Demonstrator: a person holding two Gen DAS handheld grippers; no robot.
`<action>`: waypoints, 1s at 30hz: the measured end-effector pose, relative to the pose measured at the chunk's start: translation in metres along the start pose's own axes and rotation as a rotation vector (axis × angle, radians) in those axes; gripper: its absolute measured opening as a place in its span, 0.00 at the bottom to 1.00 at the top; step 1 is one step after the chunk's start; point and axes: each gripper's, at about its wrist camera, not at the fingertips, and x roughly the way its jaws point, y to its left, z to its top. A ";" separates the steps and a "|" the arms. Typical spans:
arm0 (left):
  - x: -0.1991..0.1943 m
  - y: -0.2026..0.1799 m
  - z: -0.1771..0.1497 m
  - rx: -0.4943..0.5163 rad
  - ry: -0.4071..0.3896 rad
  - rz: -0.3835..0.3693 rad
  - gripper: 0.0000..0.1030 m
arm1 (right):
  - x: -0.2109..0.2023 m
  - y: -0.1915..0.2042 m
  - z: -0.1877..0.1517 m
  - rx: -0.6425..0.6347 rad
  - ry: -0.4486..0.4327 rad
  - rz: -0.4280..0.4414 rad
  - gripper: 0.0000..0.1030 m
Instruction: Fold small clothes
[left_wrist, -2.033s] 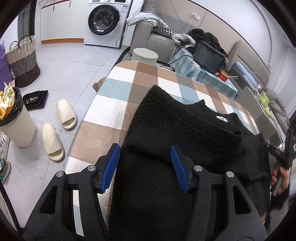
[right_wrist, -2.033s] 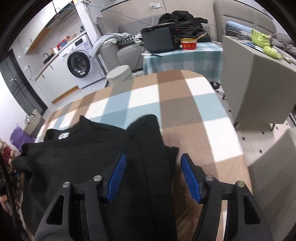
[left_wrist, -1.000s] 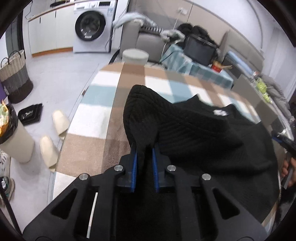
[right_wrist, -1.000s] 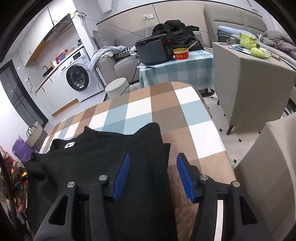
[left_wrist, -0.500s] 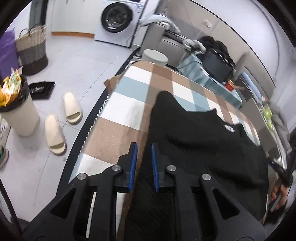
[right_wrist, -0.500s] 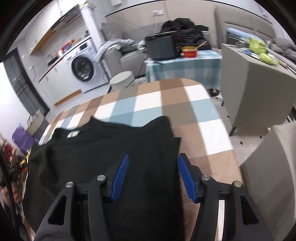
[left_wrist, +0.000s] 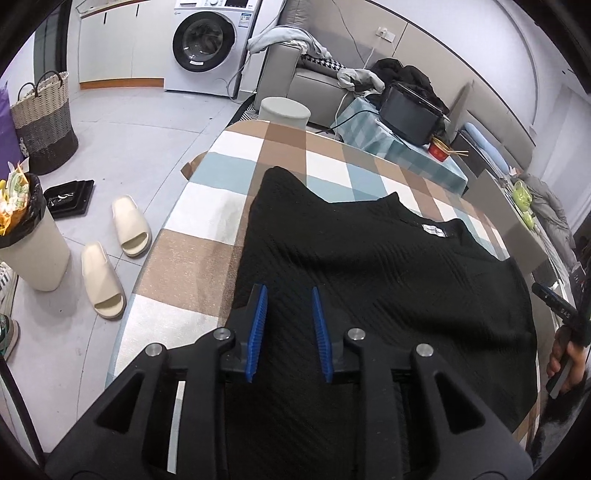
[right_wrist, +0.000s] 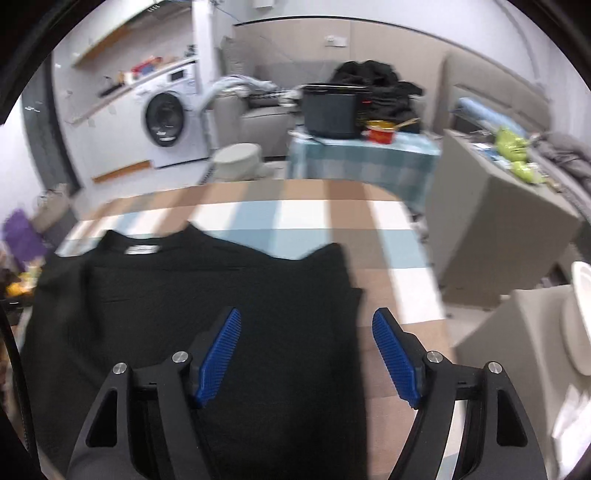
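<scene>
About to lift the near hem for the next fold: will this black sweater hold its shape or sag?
Likely sag: the sweater is a soft ribbed knit already lying in ripples. It probably grips rather than slides on the checked cloth, so lift rather than drag.

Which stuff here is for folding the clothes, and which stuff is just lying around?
For the folding:
- black sweater
- checked table it lies on
- left gripper, jaws opening over the sweater
- right gripper, jaws opening over the sweater

Just lying about:
- slippers
- washing machine
- woven basket
- bin
- red bowl
</scene>
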 end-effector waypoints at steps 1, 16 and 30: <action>0.000 0.000 -0.001 0.000 0.001 -0.002 0.22 | 0.003 0.006 0.000 -0.016 0.013 0.035 0.74; -0.005 -0.005 -0.013 0.029 0.012 -0.012 0.29 | 0.045 0.040 -0.014 -0.150 0.075 0.041 0.02; -0.003 0.003 -0.014 0.012 0.021 -0.007 0.29 | 0.040 0.006 0.000 -0.011 0.059 -0.021 0.07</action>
